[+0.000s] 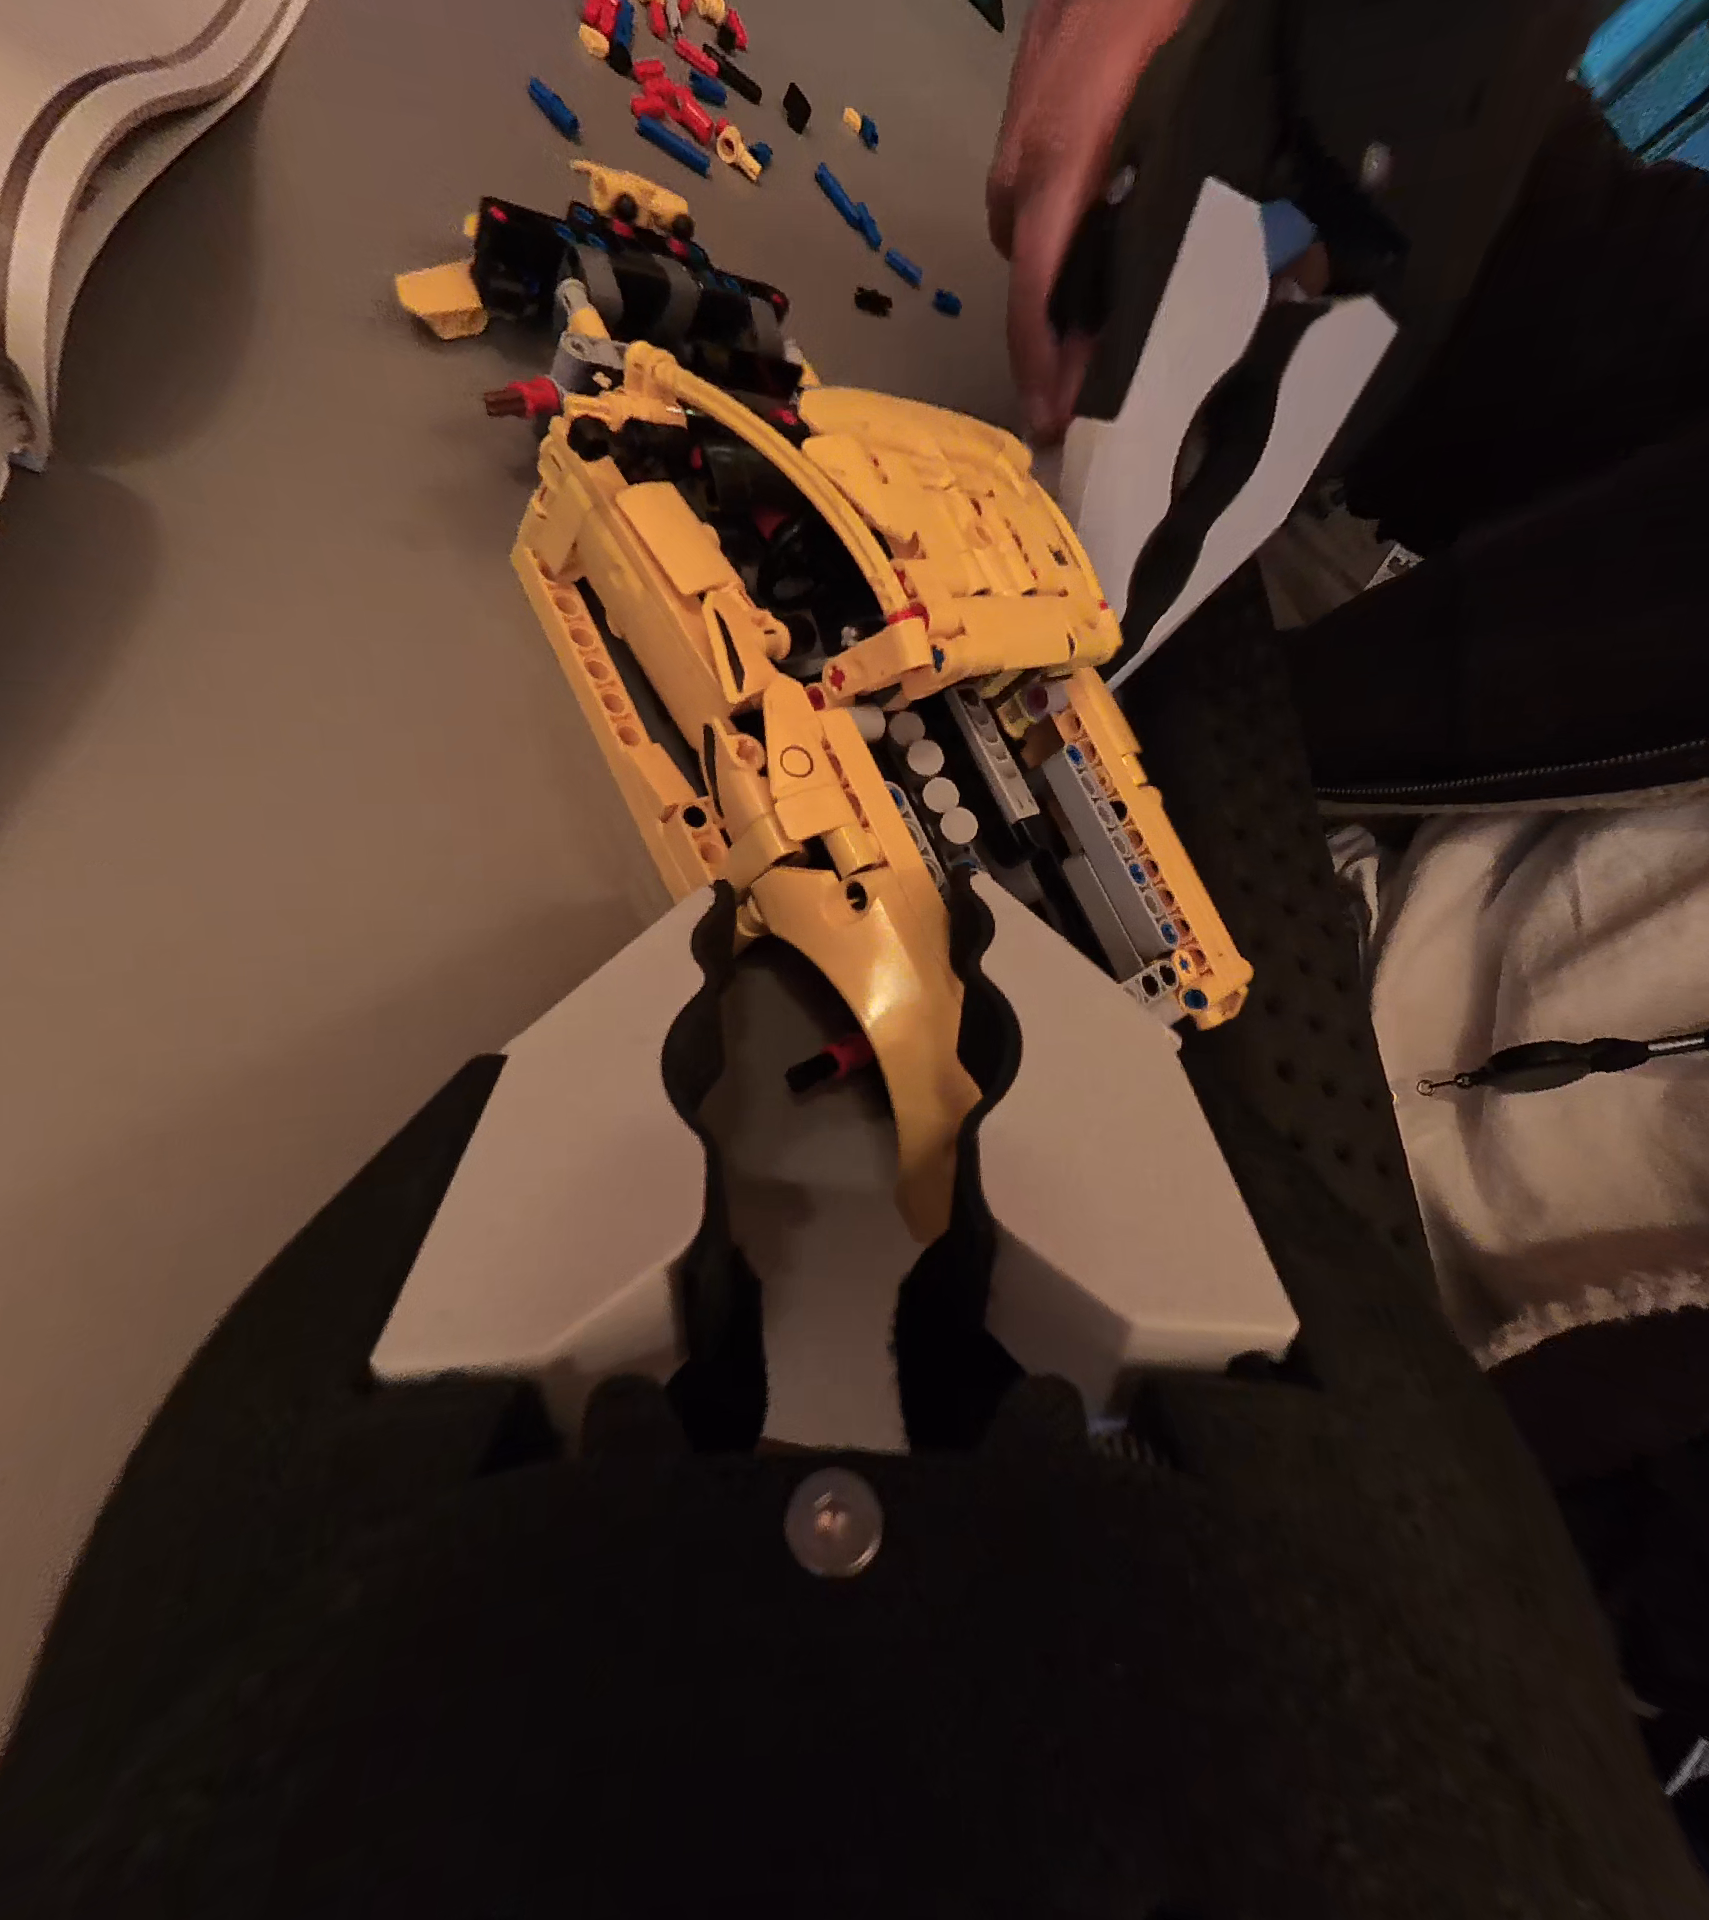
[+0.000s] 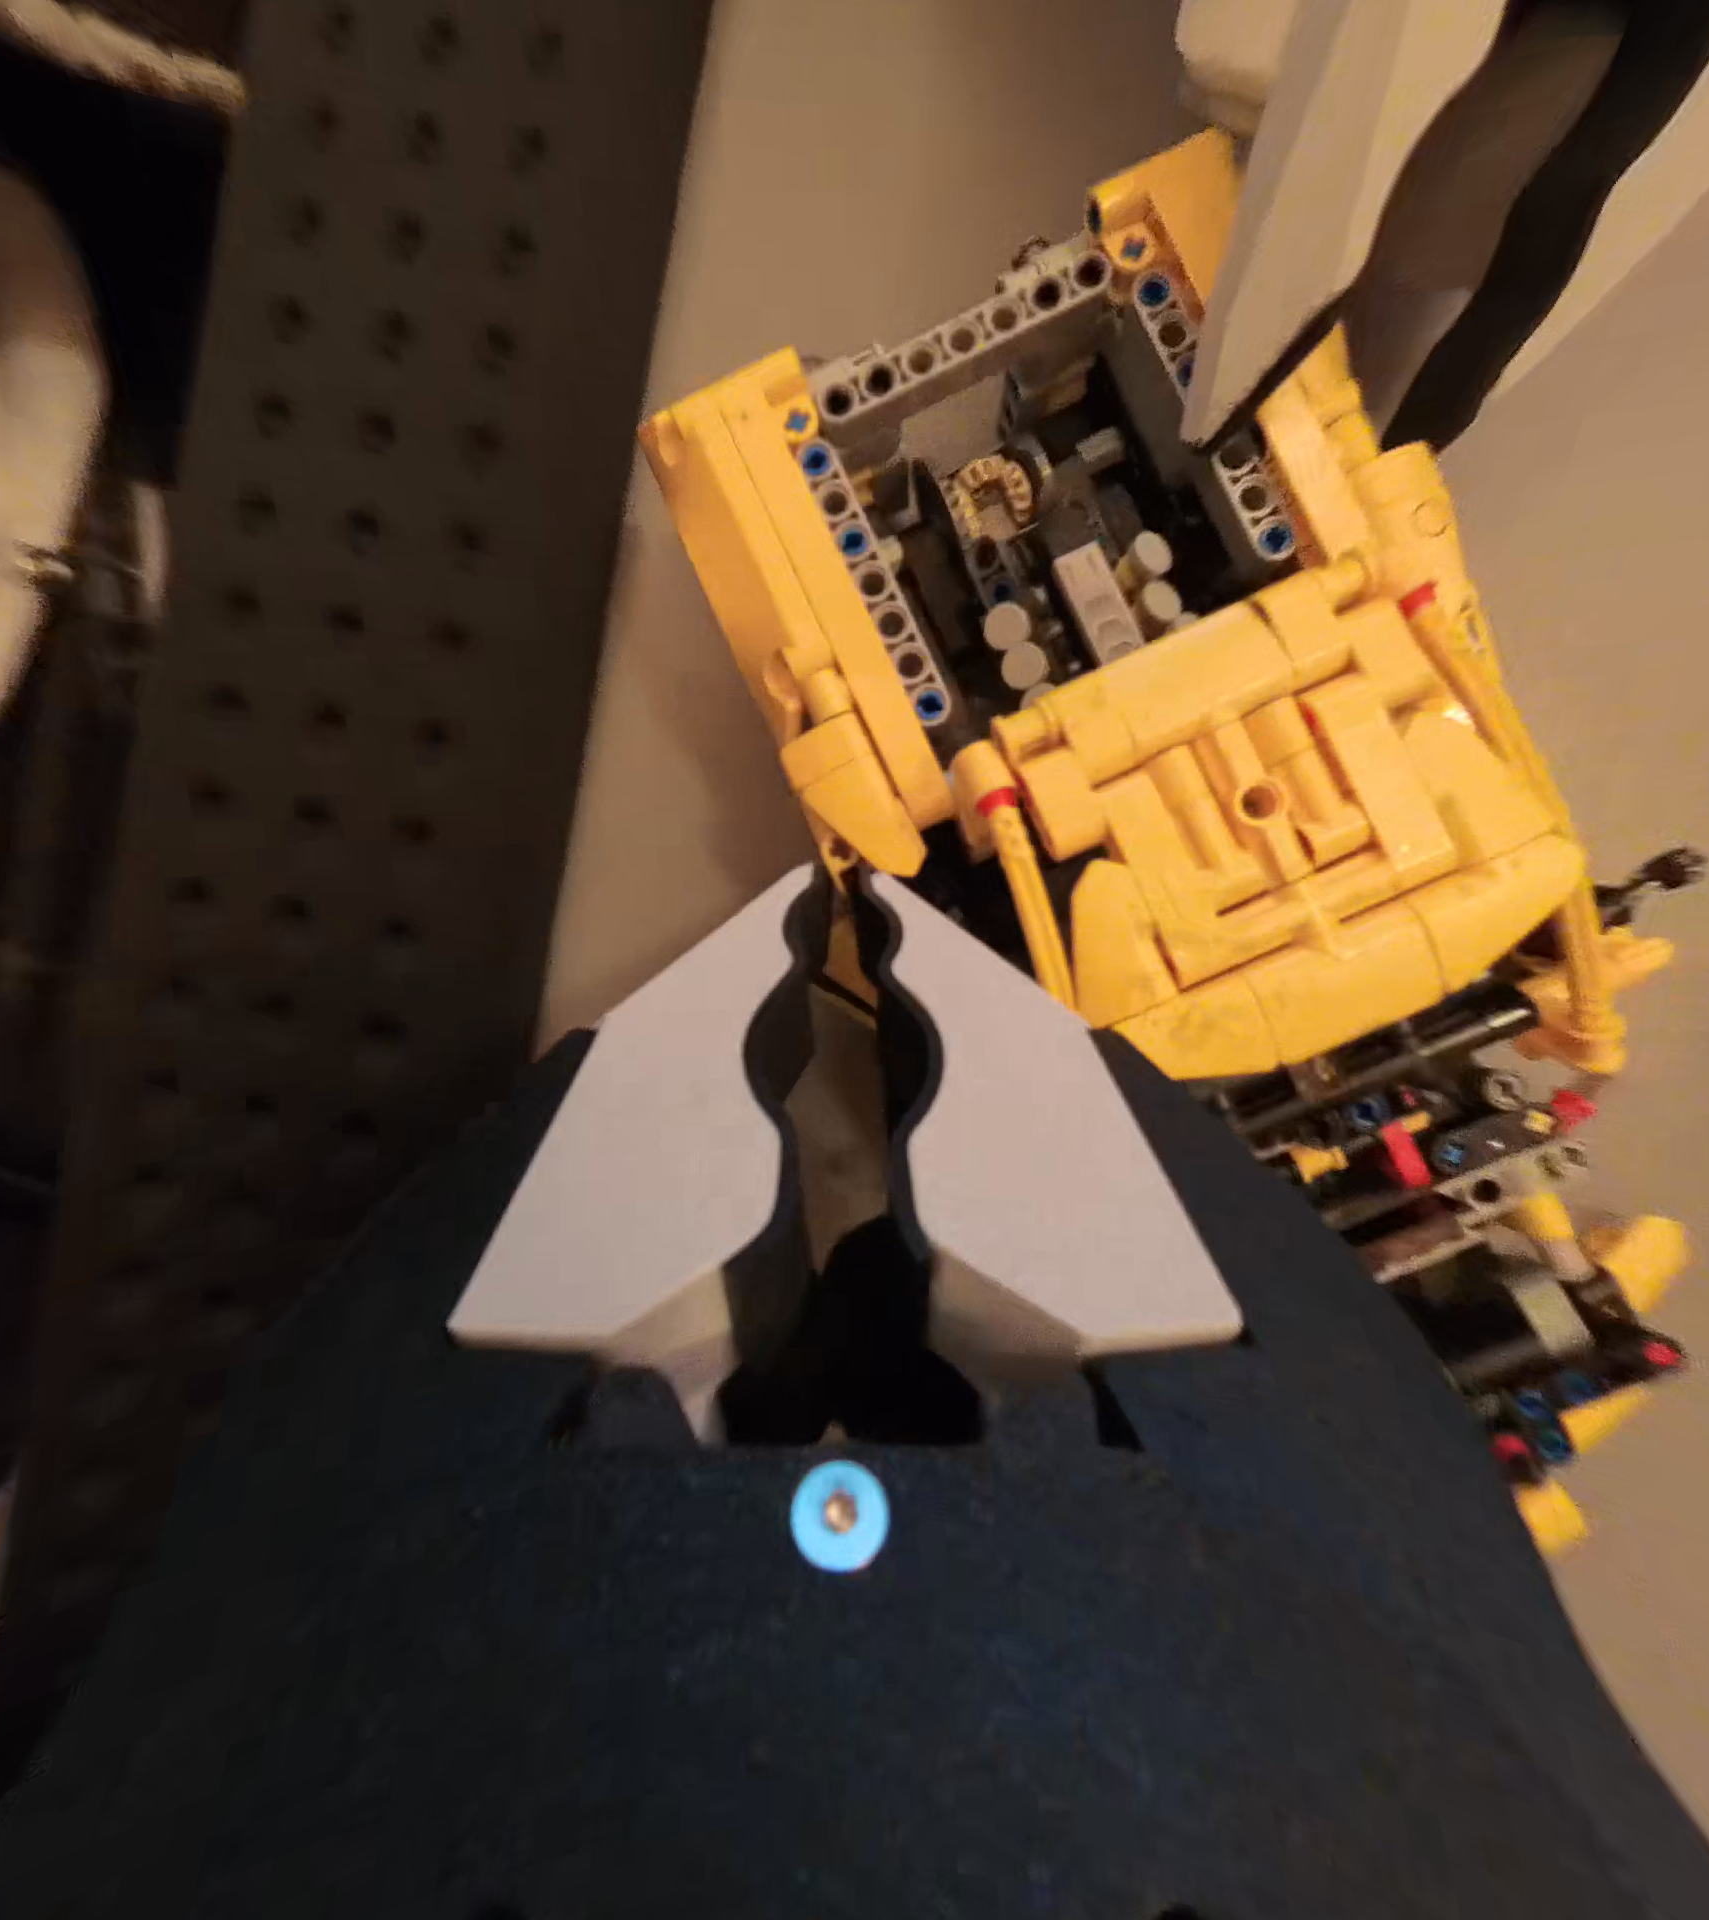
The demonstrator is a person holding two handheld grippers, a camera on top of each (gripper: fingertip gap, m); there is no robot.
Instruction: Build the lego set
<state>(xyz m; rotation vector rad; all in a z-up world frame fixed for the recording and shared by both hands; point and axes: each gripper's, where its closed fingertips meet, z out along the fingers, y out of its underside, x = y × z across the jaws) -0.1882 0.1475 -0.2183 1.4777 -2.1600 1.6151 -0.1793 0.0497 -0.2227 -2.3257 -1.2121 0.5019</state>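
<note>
A yellow lego car [image 1: 808, 644], partly built, is seen lying on the grey table [image 1: 237, 790]. Its curved yellow fender panel [image 1: 907, 997] is clamped betw. the fingers of the left gripper [image 1: 845, 925], jaws closed onto it. Loose red, blue & black pieces [image 1: 694, 104] are scattered at the far end, near a black subassembly [image 1: 611, 281]. An open booklet [image 1: 19, 208] is seen at upper left. The right gripper [image 1: 1234, 405] is held by a hand [image 1: 1058, 208] just beside the car; its jaw gap can't be made out.
</note>
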